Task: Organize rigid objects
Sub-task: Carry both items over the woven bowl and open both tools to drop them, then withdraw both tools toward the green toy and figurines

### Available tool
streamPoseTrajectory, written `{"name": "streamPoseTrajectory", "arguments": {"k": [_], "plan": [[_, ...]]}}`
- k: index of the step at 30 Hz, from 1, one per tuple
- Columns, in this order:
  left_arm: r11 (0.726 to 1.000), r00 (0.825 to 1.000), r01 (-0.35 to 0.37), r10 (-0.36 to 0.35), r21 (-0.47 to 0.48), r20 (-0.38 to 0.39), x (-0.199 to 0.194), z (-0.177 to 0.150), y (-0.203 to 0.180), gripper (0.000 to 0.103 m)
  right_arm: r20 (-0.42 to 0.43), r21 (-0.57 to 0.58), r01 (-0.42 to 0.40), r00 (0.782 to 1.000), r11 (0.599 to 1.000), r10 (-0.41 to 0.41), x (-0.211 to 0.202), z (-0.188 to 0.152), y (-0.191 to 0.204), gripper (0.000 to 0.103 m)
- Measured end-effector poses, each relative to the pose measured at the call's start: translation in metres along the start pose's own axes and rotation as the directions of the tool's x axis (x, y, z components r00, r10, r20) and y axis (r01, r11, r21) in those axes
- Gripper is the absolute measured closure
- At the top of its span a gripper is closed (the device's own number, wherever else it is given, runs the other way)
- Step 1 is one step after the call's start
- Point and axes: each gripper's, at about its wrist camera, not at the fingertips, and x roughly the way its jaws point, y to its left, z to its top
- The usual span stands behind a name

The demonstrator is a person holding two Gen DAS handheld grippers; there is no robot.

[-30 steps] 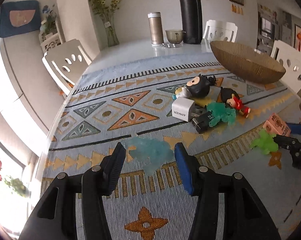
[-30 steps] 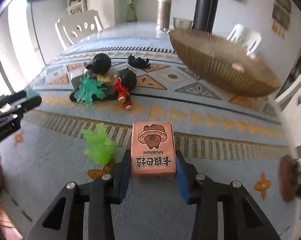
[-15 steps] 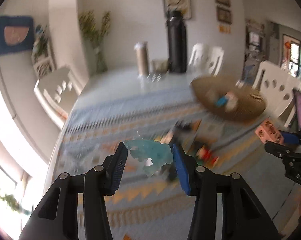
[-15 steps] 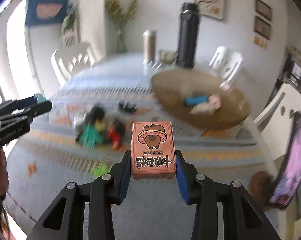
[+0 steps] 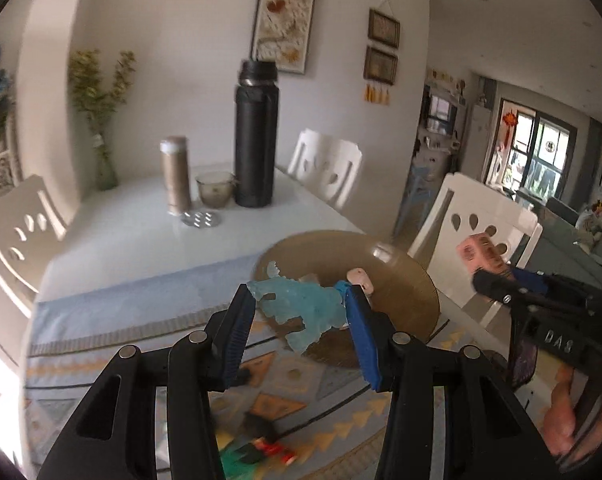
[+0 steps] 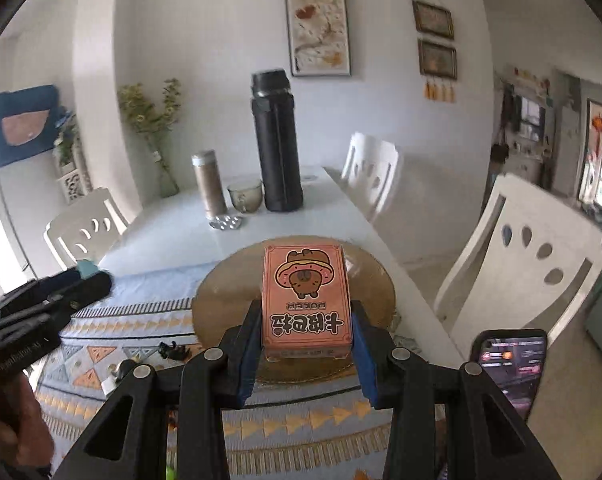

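While the left gripper [image 5: 301, 312] clamps a translucent, jagged blue figure [image 5: 301, 314] above the near rim of the ribbed brown bowl [image 5: 405, 280], the right gripper [image 6: 305, 344] pinches a smooth pink card box [image 6: 305, 300] over that bowl's middle. Toys at the patterned cloth's [image 5: 141, 320] near edge are blurred and half hidden.

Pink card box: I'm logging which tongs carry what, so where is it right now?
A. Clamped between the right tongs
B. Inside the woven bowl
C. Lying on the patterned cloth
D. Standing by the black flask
A: the right-wrist view shows the pink card box squeezed between the blue pads of the right tongs, held up in front of the bowl.
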Motion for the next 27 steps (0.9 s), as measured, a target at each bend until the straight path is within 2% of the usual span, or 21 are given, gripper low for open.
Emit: {"name": "streamPoseTrajectory", "arguments": {"k": [6,12,13,14,15,16,18,22,24,27], "plan": [[1.0,0.989,0.025,-0.023,0.01,-0.145,0.073,-0.016,-0.015,0.059,-0.148,0.04,0.023,0.989,0.999,-0.017,0.057,-0.008,-0.002,0.063],[0.999,0.98,0.022,-0.014,0.04,-0.197,0.097,-0.027,-0.024,0.057,-0.213,0.052,0.06,0.976,0.997,-0.047,0.087,-0.019,-0.006,0.063],[0.999,0.98,0.019,-0.01,0.043,-0.2,0.097,-0.027,-0.025,0.053,-0.218,0.059,0.071,0.974,0.996,-0.057,0.089,-0.02,-0.007,0.063],[0.999,0.979,0.013,-0.003,0.046,-0.201,0.096,-0.027,-0.025,0.04,-0.215,0.058,0.081,0.974,0.995,-0.066,0.092,-0.018,-0.009,0.061],[0.999,0.98,0.001,0.008,0.046,-0.198,0.094,-0.026,-0.025,0.034,-0.216,0.046,0.094,0.973,0.994,-0.082,0.097,-0.017,-0.01,0.052],[0.999,0.983,-0.001,0.009,0.044,-0.182,0.087,-0.026,-0.025,0.034,-0.222,0.038,0.112,0.97,0.993,-0.101,0.1,-0.018,-0.011,0.049],[0.999,0.988,-0.002,0.007,0.038,-0.151,0.07,-0.025,-0.019,0.034,-0.21,0.039,0.13,0.97,0.991,-0.119,0.096,-0.016,-0.014,0.048],[0.999,0.994,-0.029,0.031,0.017,-0.102,0.036,-0.019,-0.003,0.033,-0.163,0.054,0.107,0.982,0.993,-0.097,0.07,-0.016,-0.013,0.047],[0.999,0.997,-0.041,0.041,0.003,-0.064,0.009,-0.021,0.008,0.032,-0.148,0.046,0.088,0.986,0.995,-0.08,0.058,-0.018,-0.006,0.043],[0.994,0.994,-0.108,0.107,-0.022,-0.007,-0.028,-0.026,0.022,0.03,-0.144,0.024,0.026,0.989,0.999,-0.022,0.04,-0.025,0.012,0.043]]}}
